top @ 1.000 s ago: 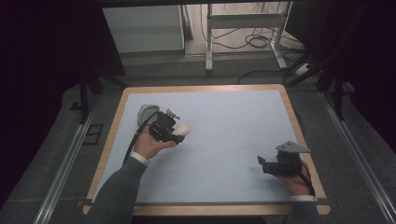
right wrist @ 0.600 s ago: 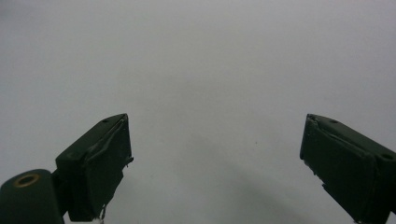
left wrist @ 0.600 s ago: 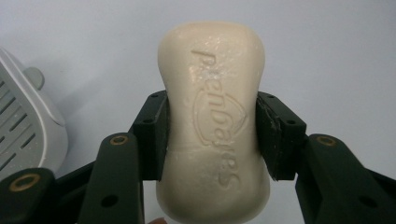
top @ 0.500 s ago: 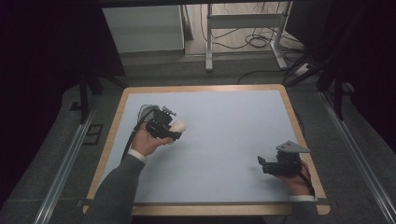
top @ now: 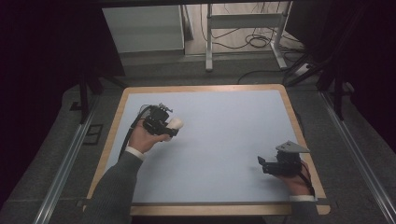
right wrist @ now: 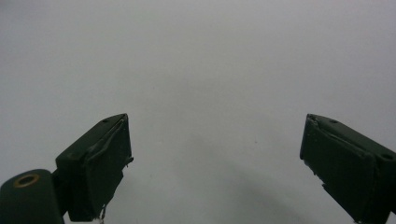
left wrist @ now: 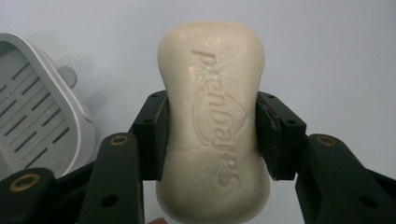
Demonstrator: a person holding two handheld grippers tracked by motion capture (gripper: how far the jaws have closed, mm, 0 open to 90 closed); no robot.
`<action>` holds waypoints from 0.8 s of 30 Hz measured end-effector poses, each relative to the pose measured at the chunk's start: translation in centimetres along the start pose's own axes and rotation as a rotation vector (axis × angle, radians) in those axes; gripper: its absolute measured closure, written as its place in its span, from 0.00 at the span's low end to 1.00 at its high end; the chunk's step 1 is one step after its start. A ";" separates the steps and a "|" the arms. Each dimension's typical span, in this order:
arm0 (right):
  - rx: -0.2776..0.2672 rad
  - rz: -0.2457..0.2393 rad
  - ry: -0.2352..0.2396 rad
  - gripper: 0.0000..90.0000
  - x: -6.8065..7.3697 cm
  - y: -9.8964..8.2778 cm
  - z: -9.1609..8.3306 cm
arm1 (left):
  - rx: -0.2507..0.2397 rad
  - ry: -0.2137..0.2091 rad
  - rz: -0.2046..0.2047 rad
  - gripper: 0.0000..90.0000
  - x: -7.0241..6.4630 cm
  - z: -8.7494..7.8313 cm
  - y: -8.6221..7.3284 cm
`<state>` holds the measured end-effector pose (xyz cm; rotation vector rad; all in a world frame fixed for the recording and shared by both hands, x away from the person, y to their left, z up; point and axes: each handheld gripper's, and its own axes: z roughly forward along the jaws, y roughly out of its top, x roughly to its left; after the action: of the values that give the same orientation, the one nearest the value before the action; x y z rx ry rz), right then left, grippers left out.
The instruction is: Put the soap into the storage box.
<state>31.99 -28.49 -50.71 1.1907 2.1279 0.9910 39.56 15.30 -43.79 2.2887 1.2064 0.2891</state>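
High view: my left gripper (top: 169, 127) holds the cream soap bar (top: 175, 123) above the left part of the blue surface (top: 224, 140). Since a second ago it has shifted slightly toward the far left corner. My right gripper (top: 262, 164) rests near the right edge, unmoved.

Left gripper view: my fingers (left wrist: 150, 135) clamp the soap bar (left wrist: 212, 116) at its narrowed waist, closed on it. Risk: soap is slick, so tilting could let it slide out. The grey slotted soap dish (left wrist: 32, 107) lies just beside.

Right gripper view: fingers (right wrist: 95, 163) wide apart, empty.
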 end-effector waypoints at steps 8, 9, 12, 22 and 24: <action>0.003 -0.002 -0.002 0.10 0.0 0.0 0.1 | -0.007 0.008 -0.015 0.55 0.7 -0.3 0.2; 0.003 -0.002 -0.002 0.10 0.0 0.0 0.1 | -0.007 0.010 -0.020 0.55 0.8 -0.3 0.2; 0.004 -0.005 -0.003 0.10 0.0 0.0 0.1 | -0.004 0.015 -0.023 0.55 1.2 -0.4 0.2; 0.008 -0.006 -0.006 0.10 0.0 0.0 0.1 | -0.015 0.034 -0.051 0.55 2.4 -0.7 0.7; 0.007 -0.008 -0.005 0.10 0.1 0.0 0.1 | -0.014 0.038 -0.062 0.55 2.8 -0.7 0.8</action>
<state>32.02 -28.39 -50.82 1.1862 2.1321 0.9763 41.40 17.43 -42.98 2.2388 1.2876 0.3191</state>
